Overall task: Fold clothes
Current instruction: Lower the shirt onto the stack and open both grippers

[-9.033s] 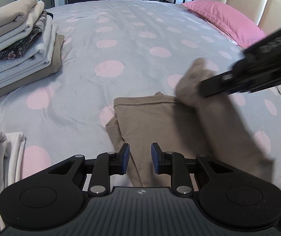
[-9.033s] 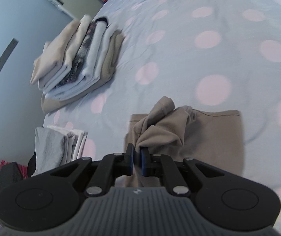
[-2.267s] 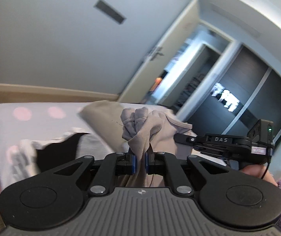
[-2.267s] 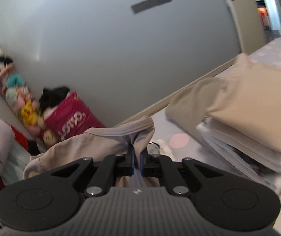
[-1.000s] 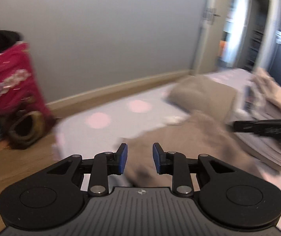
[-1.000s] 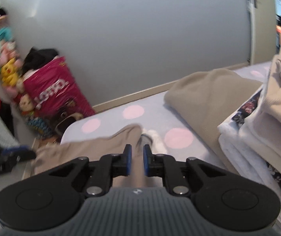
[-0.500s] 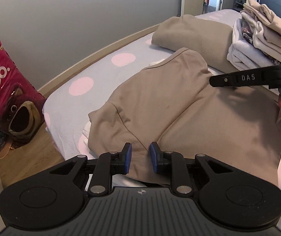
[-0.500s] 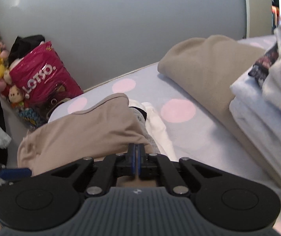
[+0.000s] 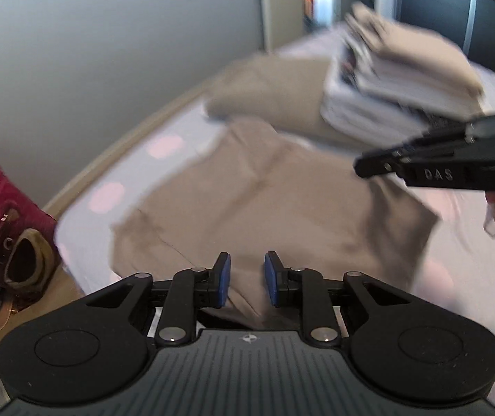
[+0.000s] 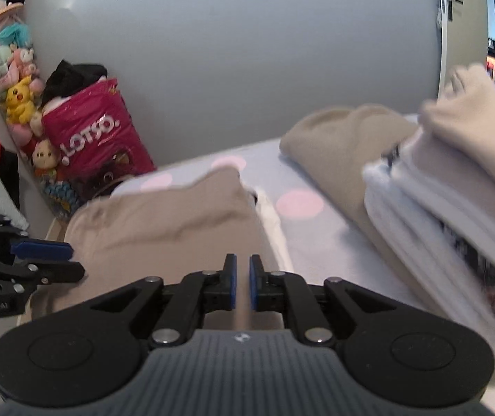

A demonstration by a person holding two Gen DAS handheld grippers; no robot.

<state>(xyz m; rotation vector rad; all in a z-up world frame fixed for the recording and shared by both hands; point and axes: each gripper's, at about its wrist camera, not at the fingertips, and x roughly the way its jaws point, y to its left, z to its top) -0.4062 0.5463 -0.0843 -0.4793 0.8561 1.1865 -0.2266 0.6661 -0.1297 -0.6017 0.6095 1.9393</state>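
A folded beige cotton garment (image 9: 275,208) lies flat on the pale dotted bedsheet (image 9: 455,242), filling the frame's centre just beyond the left gripper (image 9: 246,284), whose blue pads stand apart, nothing between them. The right gripper (image 10: 240,282), lower centre, is opening over the garment's near edge, pinching nothing.

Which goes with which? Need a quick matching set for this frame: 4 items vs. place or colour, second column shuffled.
1. tan garment
2. folded stack
3. pink bag
4. yellow plush

a. floor, by the grey wall
b. spread flat at the bed's corner
c. corner, among other soft toys
d. on the bed, beige piece on top

Pairs: 1-b, 2-d, 3-a, 4-c
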